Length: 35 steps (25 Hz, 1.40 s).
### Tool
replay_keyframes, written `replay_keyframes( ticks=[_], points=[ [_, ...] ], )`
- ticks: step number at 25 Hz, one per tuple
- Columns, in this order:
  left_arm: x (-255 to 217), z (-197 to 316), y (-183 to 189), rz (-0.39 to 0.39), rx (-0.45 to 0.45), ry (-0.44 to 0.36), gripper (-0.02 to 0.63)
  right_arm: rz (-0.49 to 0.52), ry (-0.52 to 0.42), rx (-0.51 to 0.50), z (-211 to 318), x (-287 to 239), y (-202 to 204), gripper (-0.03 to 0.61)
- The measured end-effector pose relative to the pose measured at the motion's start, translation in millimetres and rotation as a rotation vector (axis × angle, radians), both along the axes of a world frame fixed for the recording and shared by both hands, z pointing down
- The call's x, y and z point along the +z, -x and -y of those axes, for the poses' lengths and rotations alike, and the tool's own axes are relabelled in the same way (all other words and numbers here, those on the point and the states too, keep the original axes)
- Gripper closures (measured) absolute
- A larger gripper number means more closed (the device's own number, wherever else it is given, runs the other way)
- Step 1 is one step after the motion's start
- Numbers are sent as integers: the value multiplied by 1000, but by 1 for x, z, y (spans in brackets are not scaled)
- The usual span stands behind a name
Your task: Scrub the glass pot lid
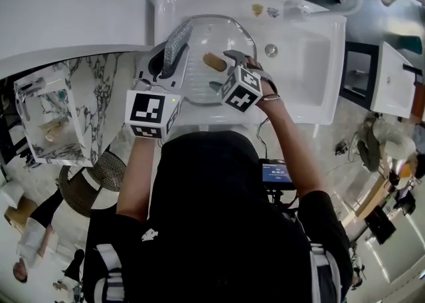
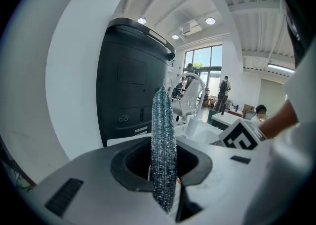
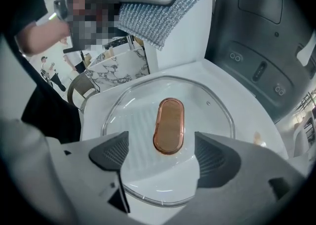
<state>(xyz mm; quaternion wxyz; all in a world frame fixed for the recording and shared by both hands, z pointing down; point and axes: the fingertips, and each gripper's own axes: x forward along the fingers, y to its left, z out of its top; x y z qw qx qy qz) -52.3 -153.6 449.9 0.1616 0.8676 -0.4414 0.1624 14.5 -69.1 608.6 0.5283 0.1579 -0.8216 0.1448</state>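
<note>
your right gripper [image 3: 164, 156] holds its jaws wide apart above the glass pot lid [image 3: 213, 116], brown handle [image 3: 169, 125] between them, untouched; a scrub cloth [image 3: 165, 14] hangs beyond.

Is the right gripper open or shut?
Open: on the right gripper, jaws stand wide apart, flanking the brown handle of the glass lid, untouched.

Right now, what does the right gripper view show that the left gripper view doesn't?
Only the right gripper view: the glass pot lid with its brown handle, flat in the white sink, seen past the open jaws of the right gripper. Only the left gripper view: the left gripper shut on the scrub cloth, seen edge-on. Both: the scrub cloth and the dark appliance.
</note>
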Motion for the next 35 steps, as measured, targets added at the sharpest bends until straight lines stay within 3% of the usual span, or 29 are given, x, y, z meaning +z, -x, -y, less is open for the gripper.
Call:
replay_keyframes(
  ticks=[21,28,35],
  points=[
    [33,-4,-3,100,37,17,541,-1,27,-12,-3,14,1,202],
    [53,-6,-5,229,167,27,541,3,26,-10,-3,13,2,202],
    [67,10,-18,452,341,-50,541,0,28,-11,-3,14,2,202]
  ],
)
